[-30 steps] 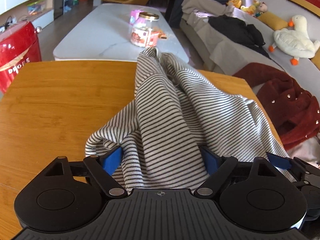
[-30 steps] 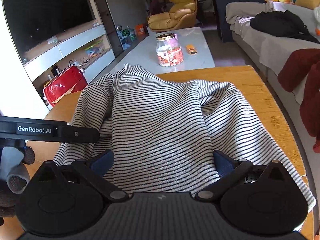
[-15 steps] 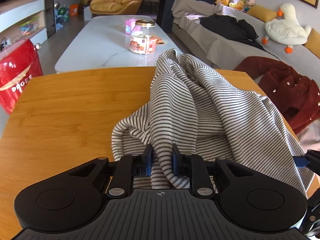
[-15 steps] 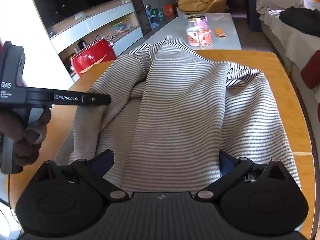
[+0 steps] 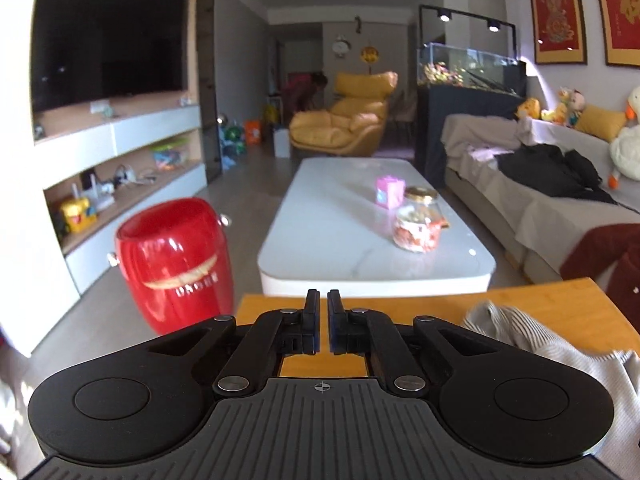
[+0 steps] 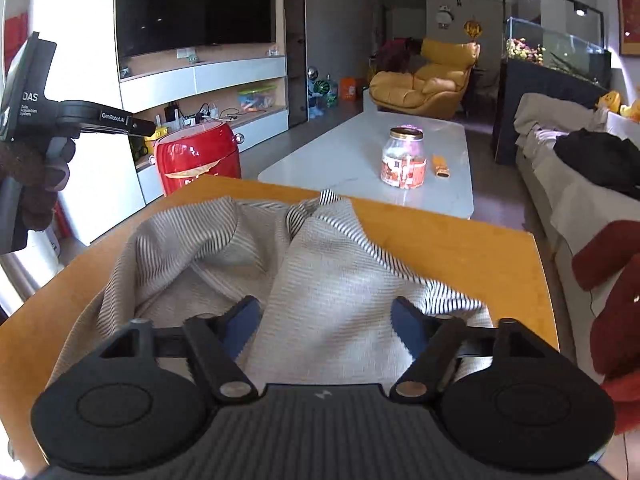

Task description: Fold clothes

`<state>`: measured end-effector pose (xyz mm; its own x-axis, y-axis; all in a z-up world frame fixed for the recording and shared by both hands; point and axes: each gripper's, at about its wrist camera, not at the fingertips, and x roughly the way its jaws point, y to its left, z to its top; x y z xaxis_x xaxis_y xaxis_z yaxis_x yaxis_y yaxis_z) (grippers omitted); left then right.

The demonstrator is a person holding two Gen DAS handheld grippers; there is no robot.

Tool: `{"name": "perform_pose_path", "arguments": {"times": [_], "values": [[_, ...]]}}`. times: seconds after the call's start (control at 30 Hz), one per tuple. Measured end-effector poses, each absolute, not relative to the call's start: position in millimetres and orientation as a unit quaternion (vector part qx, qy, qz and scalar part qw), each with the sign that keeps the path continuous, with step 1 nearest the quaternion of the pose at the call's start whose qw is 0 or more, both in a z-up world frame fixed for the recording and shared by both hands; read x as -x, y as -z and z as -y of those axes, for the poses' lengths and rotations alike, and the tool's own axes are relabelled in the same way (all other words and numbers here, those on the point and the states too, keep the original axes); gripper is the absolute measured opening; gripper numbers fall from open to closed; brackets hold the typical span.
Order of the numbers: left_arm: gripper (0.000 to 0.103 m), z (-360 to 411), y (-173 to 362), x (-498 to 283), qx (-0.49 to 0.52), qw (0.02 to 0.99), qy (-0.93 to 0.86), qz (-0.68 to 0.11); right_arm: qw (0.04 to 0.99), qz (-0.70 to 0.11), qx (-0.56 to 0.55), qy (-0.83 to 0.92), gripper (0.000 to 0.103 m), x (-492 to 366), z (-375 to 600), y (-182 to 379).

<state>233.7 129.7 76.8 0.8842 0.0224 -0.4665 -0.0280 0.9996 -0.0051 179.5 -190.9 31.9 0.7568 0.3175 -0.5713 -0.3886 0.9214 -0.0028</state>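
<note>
The striped grey-and-white garment [image 6: 320, 272] lies bunched on the wooden table [image 6: 460, 248], its paler inner side mostly up. My right gripper [image 6: 326, 320] is open, low over the near edge of the garment, and the cloth lies loosely between its wide-spread blue fingers [image 6: 244, 320]. My left gripper [image 5: 323, 312] is shut with nothing visible between its fingers. It is raised over the table's far left corner [image 5: 400, 304], with a fold of the garment [image 5: 540, 344] off to its right. In the right wrist view a hand holds the left gripper [image 6: 136, 124] high at the left, clear of the cloth.
A red barrel-shaped cooler [image 5: 176, 256] stands on the floor left of the table. Beyond the table is a white coffee table [image 5: 340, 224] with a glass jar [image 5: 416, 228]. A sofa with a dark red garment [image 6: 612, 280] runs along the right side.
The left gripper shut on a fold of the garment, then rose and swung left, and now shows no cloth in it. The garment is more bunched. The right gripper stays open.
</note>
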Motion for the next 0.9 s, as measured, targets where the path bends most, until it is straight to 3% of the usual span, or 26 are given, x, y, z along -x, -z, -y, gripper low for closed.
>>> {"name": "perform_pose_path", "arguments": {"times": [0.03, 0.1, 0.13, 0.17, 0.2, 0.27, 0.3, 0.37, 0.4, 0.43, 0.47, 0.53, 0.57, 0.67, 0.9], "values": [[0.009, -130.9, -79.5, -238.7, 0.019, 0.968, 0.014, -0.251, 0.936, -0.295, 0.066, -0.182, 0.048, -191.5, 182.5, -31.9], [0.029, -133.4, -85.1, -248.6, 0.046, 0.959, 0.067, -0.273, 0.935, -0.298, 0.074, -0.18, 0.049, -213.4, 165.2, -28.8], [0.057, -126.2, -78.2, -251.0, 0.048, 0.951, 0.099, -0.29, 0.934, -0.299, 0.079, -0.181, 0.049, -222.3, 156.8, -26.2], [0.074, -118.5, -70.7, -253.1, 0.049, 0.941, 0.132, -0.308, 0.931, -0.304, 0.089, -0.182, 0.058, -230.1, 148.4, -20.9], [0.076, -108.3, -58.7, -255.2, 0.031, 0.937, 0.14, -0.319, 0.927, -0.311, 0.104, -0.18, 0.064, -238.0, 139.7, -13.9], [0.076, -88.9, -34.3, -260.4, -0.011, 0.929, 0.144, -0.34, 0.919, -0.325, 0.138, -0.173, 0.061, -252.2, 125.6, 0.0], [0.076, -85.0, -23.6, -264.1, -0.019, 0.925, 0.138, -0.352, 0.916, -0.329, 0.151, -0.17, 0.048, -255.8, 125.9, 3.8], [0.076, -82.9, -4.5, -271.7, -0.02, 0.917, 0.132, -0.376, 0.912, -0.334, 0.156, -0.177, 0.039, -259.9, 135.4, 3.2], [0.075, -85.9, 0.0, -273.4, -0.015, 0.914, 0.135, -0.383, 0.911, -0.337, 0.146, -0.188, 0.028, -261.1, 144.9, -1.3], [0.07, -88.9, 4.3, -274.9, -0.009, 0.911, 0.139, -0.389, 0.911, -0.338, 0.138, -0.192, 0.021, -261.9, 154.3, -7.2], [0.048, -91.4, 5.6, -275.7, -0.008, 0.909, 0.146, -0.39, 0.912, -0.336, 0.135, -0.19, 0.008, -263.3, 163.4, -14.6], [0.022, -94.0, 5.8, -278.6, -0.014, 0.906, 0.153, -0.394, 0.921, -0.322, 0.127, -0.179, 0.008, -271.3, 181.8, -30.9], [0.015, -96.1, 3.0, -280.1, -0.021, 0.91, 0.146, -0.387, 0.927, -0.31, 0.125, -0.167, 0.007, -277.2, 191.0, -39.1], [0.007, -105.6, -5.9, -288.8, -0.044, 0.925, 0.106, -0.363, 0.946, -0.262, 0.175, -0.08, 0.007, -305.6, 215.7, -47.7], [0.005, -138.1, -19.7, -304.7, -0.011, 0.939, 0.012, -0.342, 0.931, -0.277, 0.237, 0.0, 0.008, -354.2, 226.5, 4.0]]}}
